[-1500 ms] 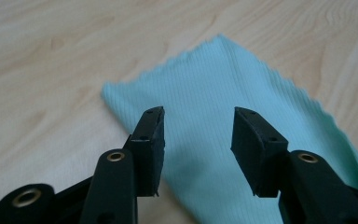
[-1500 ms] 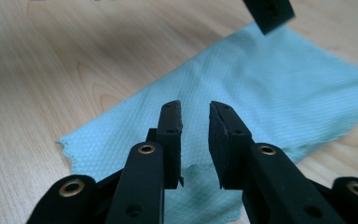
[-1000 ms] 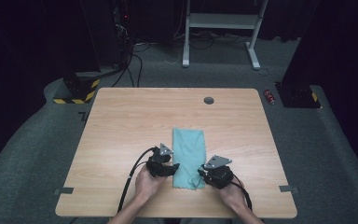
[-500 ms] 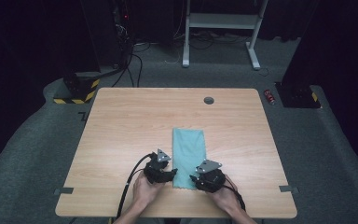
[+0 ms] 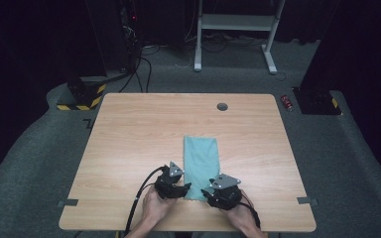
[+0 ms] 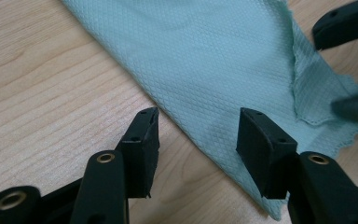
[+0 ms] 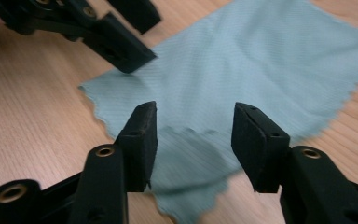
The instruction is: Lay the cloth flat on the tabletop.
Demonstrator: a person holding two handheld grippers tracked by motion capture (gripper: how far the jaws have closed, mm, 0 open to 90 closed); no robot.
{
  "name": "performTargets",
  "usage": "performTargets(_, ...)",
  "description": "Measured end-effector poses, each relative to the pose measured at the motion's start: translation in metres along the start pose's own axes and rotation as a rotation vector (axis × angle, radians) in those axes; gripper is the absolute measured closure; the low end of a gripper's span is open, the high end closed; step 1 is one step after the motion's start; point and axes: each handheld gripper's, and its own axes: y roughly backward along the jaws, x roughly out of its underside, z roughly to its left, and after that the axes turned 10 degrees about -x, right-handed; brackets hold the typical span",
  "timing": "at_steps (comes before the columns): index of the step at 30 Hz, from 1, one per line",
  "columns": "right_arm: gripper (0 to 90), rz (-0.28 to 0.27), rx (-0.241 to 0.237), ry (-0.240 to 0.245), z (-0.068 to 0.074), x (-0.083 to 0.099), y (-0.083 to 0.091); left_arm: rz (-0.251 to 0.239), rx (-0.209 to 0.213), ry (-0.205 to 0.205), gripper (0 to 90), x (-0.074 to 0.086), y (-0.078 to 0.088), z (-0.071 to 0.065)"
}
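Note:
A folded teal cloth (image 5: 201,158) lies flat on the wooden table (image 5: 129,129), its near end between both hands. My left gripper (image 5: 183,188) is open at the cloth's near left corner; in the left gripper view its pads straddle the cloth's edge (image 6: 205,56) without pressing it. My right gripper (image 5: 208,192) is open at the near right corner. Its jaws have just been opening, and a folded-over cloth corner (image 7: 186,154) lies loose between the fingers (image 7: 142,135). The left gripper (image 7: 137,32) shows at the upper left of the right gripper view.
A round cable hole (image 5: 222,106) sits near the table's far edge. Tape pieces (image 5: 68,203) mark the near corners. On the floor beyond stand a white desk frame (image 5: 238,22), a red can (image 5: 288,102) and a yellow-black striped block (image 5: 79,99).
My right gripper has shifted a little left along the cloth's near edge and its jaws stand wider. The left hand has stayed put.

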Motion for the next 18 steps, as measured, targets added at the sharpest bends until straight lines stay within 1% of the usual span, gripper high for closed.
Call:
performTargets(1,48.0,0.005,-0.004,0.005,0.000,0.000,-0.002,0.005,-0.003,0.000,48.8,0.001,-0.001,0.000)
performTargets(2,47.0,0.026,-0.003,0.013,0.001,0.000,-0.007,0.011,-0.003,0.005,48.8,0.001,-0.002,0.001)
performTargets(3,46.4,0.039,0.006,0.018,0.001,0.001,-0.010,0.007,-0.006,0.007,48.8,0.002,-0.002,0.001)
performTargets(4,46.2,0.040,0.008,0.019,0.000,0.003,-0.009,0.008,-0.008,0.009,48.8,0.003,-0.001,0.002)
performTargets(6,46.1,0.040,0.021,0.019,-0.002,0.007,-0.004,0.005,-0.014,0.007,48.8,0.004,-0.001,0.003)
performTargets(11,46.2,0.045,0.048,-0.016,-0.012,0.022,0.013,0.005,-0.018,-0.002,48.9,0.005,0.000,0.003)
performTargets(12,46.2,0.042,0.051,-0.027,-0.013,0.025,0.017,0.005,-0.019,-0.002,48.9,0.006,0.001,0.003)
performTargets(16,46.6,0.032,0.057,-0.032,-0.015,0.031,0.026,0.009,-0.013,0.005,48.8,0.007,0.003,0.003)
performTargets(18,46.6,0.013,0.051,-0.037,-0.015,0.030,0.028,0.002,0.000,0.009,48.8,0.008,0.003,0.003)
